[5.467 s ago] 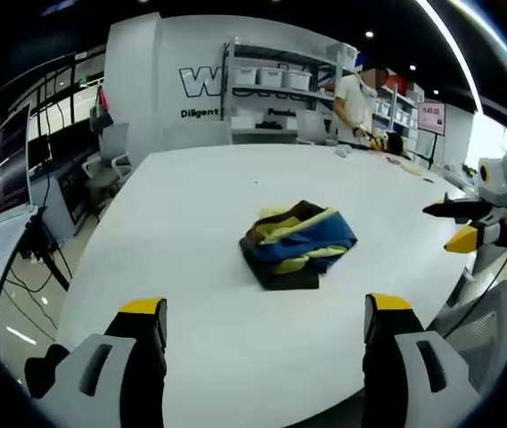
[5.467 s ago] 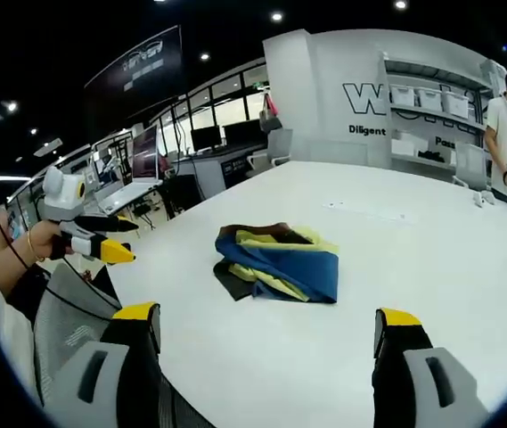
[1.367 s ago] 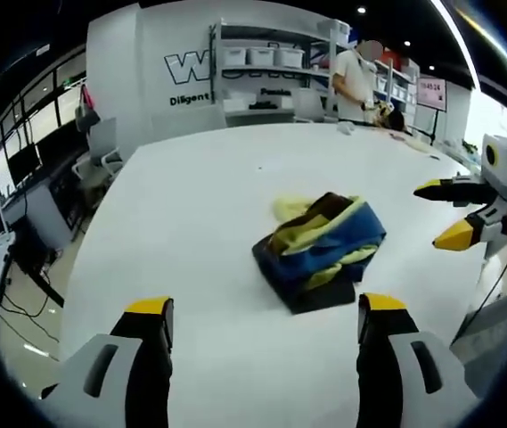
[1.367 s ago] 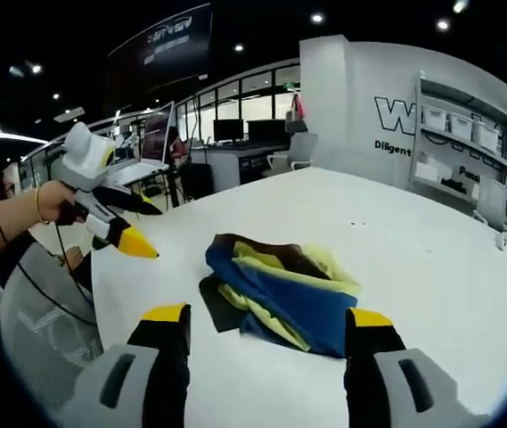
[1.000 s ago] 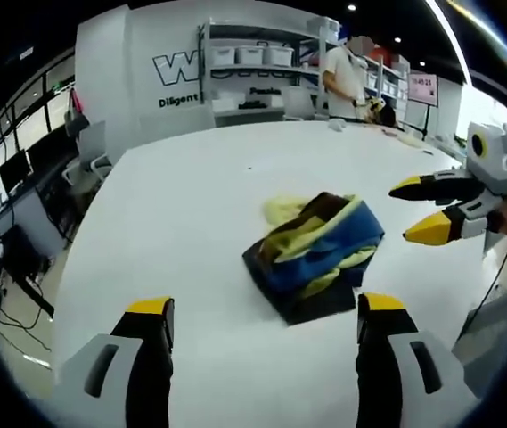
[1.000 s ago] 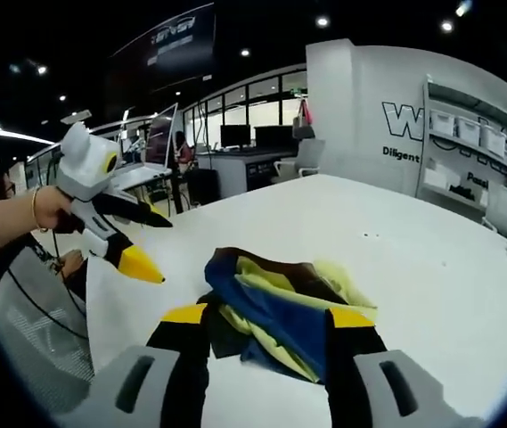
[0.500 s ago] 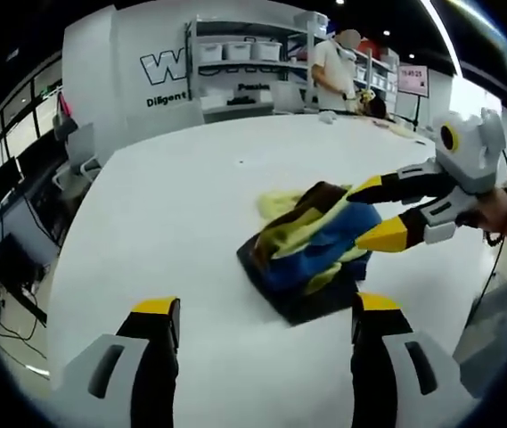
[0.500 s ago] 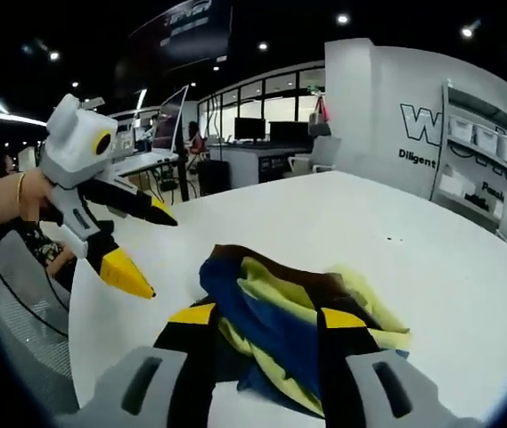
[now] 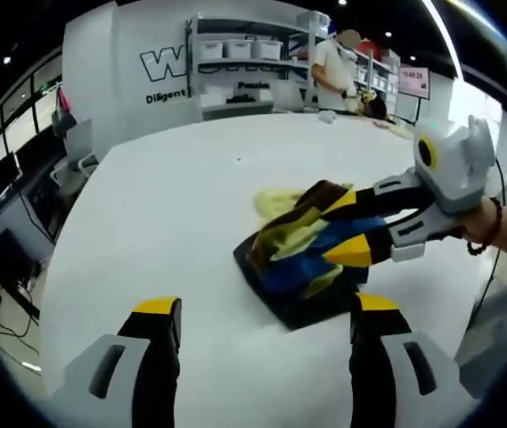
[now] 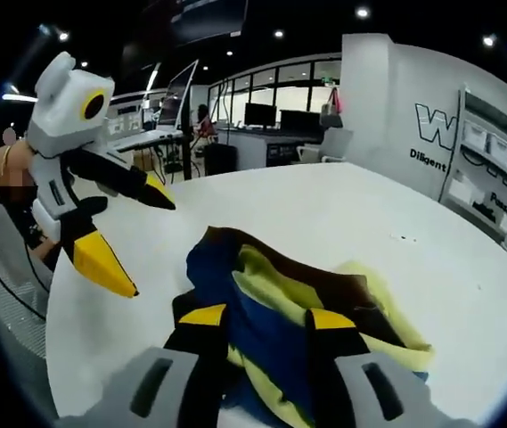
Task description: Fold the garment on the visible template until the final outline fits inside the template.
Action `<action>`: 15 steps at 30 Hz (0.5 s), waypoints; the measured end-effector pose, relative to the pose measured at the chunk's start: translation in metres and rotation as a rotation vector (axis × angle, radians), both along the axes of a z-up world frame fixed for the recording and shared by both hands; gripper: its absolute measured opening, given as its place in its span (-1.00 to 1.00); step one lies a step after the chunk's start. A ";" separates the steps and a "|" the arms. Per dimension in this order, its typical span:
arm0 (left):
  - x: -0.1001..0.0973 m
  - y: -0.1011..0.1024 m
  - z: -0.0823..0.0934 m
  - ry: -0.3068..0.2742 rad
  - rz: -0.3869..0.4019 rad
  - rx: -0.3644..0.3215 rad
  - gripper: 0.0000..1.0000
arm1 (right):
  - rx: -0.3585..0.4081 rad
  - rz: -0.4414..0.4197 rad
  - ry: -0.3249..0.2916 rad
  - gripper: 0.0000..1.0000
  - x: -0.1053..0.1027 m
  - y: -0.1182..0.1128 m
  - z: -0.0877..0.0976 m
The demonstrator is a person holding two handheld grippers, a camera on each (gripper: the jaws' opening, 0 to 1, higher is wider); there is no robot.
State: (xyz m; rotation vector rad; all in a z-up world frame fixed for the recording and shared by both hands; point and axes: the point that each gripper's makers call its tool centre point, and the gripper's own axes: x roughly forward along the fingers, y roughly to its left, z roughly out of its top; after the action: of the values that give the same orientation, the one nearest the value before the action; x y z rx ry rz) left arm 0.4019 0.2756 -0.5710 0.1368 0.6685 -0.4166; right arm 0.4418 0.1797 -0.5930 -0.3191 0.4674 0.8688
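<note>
A crumpled garment [image 9: 311, 245] in blue, yellow and dark brown lies bunched on the white table [image 9: 173, 205]. In the left gripper view my right gripper [image 9: 343, 228] reaches in from the right, one jaw above and one below a fold at the garment's right side. Its own view has the garment [image 10: 271, 294] close up, and my right gripper [image 10: 266, 317] has narrowed but still parted jaws with fabric between them. My left gripper [image 9: 265, 306] stands open short of the garment's near edge. It enters the right gripper view as the left gripper [image 10: 135, 232], open, left of the garment.
A person [image 9: 331, 67] stands at the table's far end by white shelves with bins [image 9: 244, 53]. Office chairs [image 9: 75, 152] stand off the table's left side. Desks with monitors [image 10: 262, 116] sit beyond the table, and its near edge [image 10: 57, 357] is close by.
My right gripper has moved forward onto the garment and its jaws have narrowed around a fold. The left gripper has drawn slightly closer and stays open.
</note>
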 end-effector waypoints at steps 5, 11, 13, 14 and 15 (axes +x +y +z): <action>0.000 0.001 -0.001 0.004 0.003 0.001 0.56 | -0.036 0.010 -0.032 -0.61 0.003 0.000 -0.001; 0.000 0.002 -0.001 0.001 0.008 -0.004 0.53 | -0.025 0.026 -0.072 -0.91 -0.004 0.005 0.007; 0.000 0.002 0.001 -0.003 0.010 -0.009 0.53 | -0.023 0.043 -0.067 -0.97 -0.007 0.009 0.005; 0.000 0.003 0.001 -0.004 0.010 -0.011 0.52 | -0.036 0.043 -0.058 -0.95 -0.007 0.010 0.001; 0.000 0.003 0.002 -0.004 0.013 -0.015 0.51 | -0.057 0.044 -0.053 -0.94 -0.007 0.010 -0.004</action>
State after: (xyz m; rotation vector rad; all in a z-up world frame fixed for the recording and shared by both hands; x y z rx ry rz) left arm 0.4019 0.2784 -0.5692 0.1194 0.6623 -0.4091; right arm 0.4344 0.1898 -0.5971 -0.4051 0.4373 0.8887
